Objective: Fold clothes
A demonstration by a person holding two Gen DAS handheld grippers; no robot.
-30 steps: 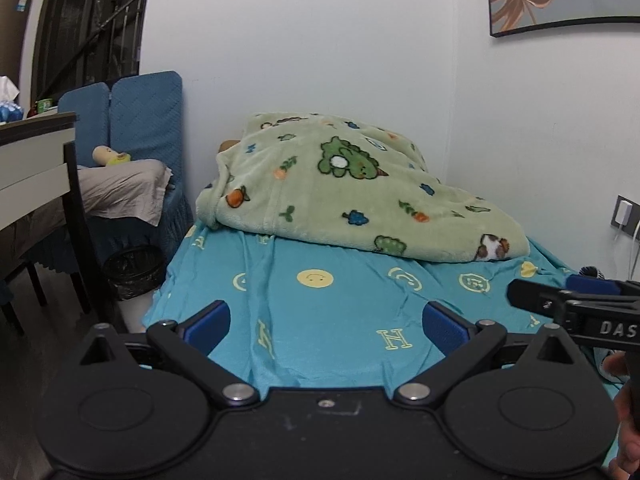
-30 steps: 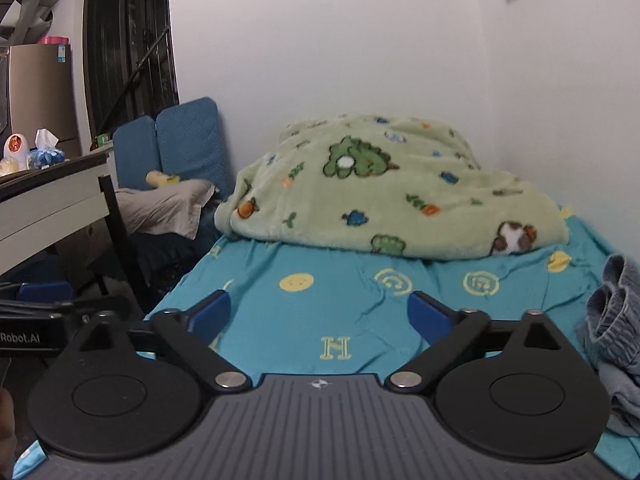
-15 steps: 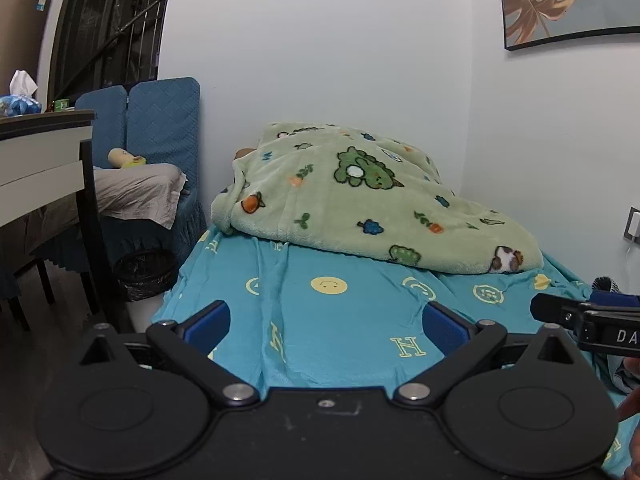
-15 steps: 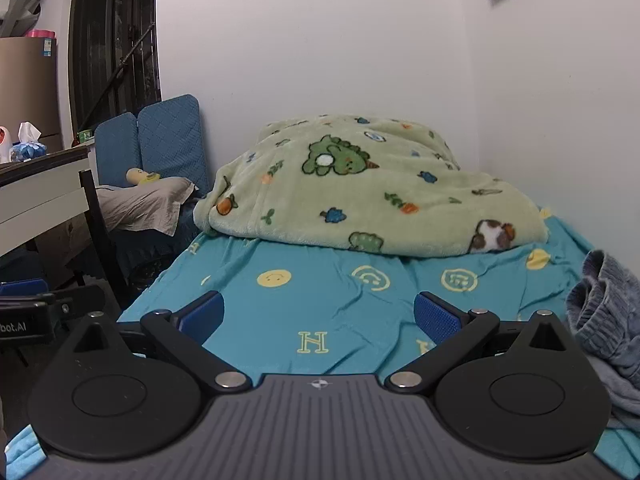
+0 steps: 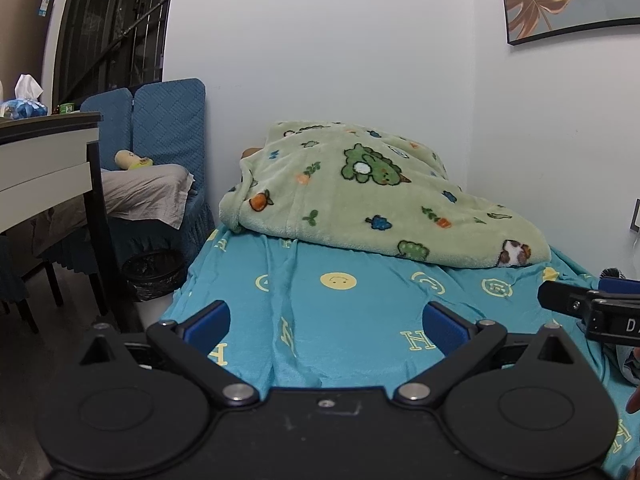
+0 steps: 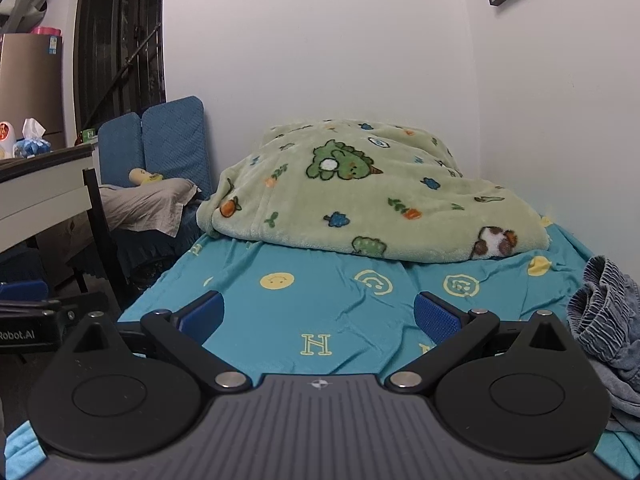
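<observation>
- Left wrist view: we hold the left gripper with its fingers spread wide, gripping nothing, above the blue bedsheet. A black bin stands on the floor beside the bed; we cannot make out its contents. The right gripper is cut off at the frame edge.
- Right wrist view: the right gripper's fingers are spread wide and empty. The grey clothes lie crumpled on the sheet just right of them, partly cut off. A green blanket is heaped at the far end.

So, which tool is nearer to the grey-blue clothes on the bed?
The right tool. The grey-blue clothes lie just beside its right finger. The left tool is farther left, with the right tool between it and the clothes. Both tools are open and empty.
</observation>
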